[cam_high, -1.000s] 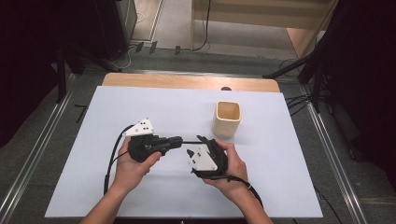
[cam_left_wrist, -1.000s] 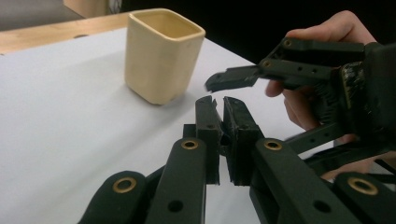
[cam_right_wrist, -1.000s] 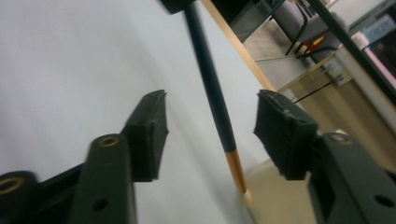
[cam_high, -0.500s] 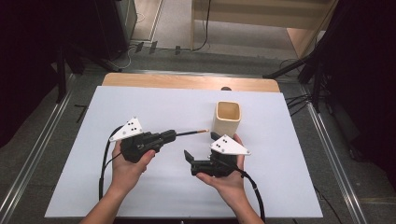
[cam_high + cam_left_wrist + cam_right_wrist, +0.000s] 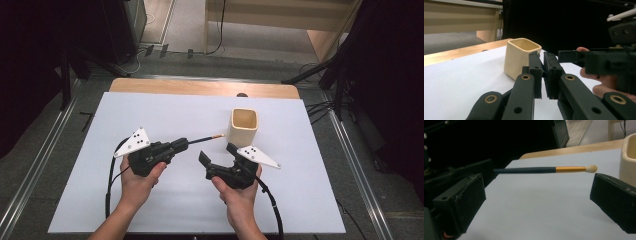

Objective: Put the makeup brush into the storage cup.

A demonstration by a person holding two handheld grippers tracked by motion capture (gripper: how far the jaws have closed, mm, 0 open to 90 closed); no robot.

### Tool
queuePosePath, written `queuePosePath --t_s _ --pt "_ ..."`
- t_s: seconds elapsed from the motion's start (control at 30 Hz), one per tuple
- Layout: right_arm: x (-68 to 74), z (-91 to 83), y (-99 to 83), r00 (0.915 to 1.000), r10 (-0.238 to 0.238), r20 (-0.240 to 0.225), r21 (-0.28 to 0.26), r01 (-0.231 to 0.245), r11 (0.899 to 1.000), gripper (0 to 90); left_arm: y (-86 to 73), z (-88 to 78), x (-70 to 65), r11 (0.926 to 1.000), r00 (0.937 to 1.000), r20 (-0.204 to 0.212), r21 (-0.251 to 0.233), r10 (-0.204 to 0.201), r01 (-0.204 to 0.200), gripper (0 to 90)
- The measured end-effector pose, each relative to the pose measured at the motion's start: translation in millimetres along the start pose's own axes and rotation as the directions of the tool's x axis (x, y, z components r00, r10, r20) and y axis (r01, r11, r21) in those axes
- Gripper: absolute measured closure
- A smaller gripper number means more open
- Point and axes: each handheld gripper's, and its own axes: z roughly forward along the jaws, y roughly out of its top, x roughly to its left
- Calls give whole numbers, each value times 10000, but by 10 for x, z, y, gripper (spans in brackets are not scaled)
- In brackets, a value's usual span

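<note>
Two grippers at frame centre: left gripper [image 5: 184,145] pinching brush [image 5: 544,169], dark handle, gold ferrule, pale tip near cream cup [image 5: 244,126]; right gripper [image 5: 218,154] jaws spread wide. No legible writing.

Brush [image 5: 544,170] handle end hidden inside left gripper [image 5: 181,145].
</note>
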Motion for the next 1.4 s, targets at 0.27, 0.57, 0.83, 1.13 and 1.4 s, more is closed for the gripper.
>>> queuePosePath --t_s 0.27,0.57,0.83,1.13,1.4 --pt "-22 9 19 9845 1746 170 -297 -1741 9843 90 -41 8 -14 9994 10000 -22 -344 -8 7 862" --pt "-93 37 31 9271 3748 -21 -295 -3747 9267 248 -136 62 -75 9984 9996 -100 -485 271 -275 863" --pt "-166 69 16 8550 5184 -117 -133 -5185 8549 384 -202 117 -140 9978 9992 -59 -514 407 -410 862" --pt "-292 118 -37 7874 6151 -394 278 -6145 7884 489 -235 152 -192 9965 9980 11 -548 626 -625 862" --pt "-373 172 -81 7243 6831 -940 800 -6784 7303 602 -260 180 -222 9964 9975 145 -488 694 -687 862"
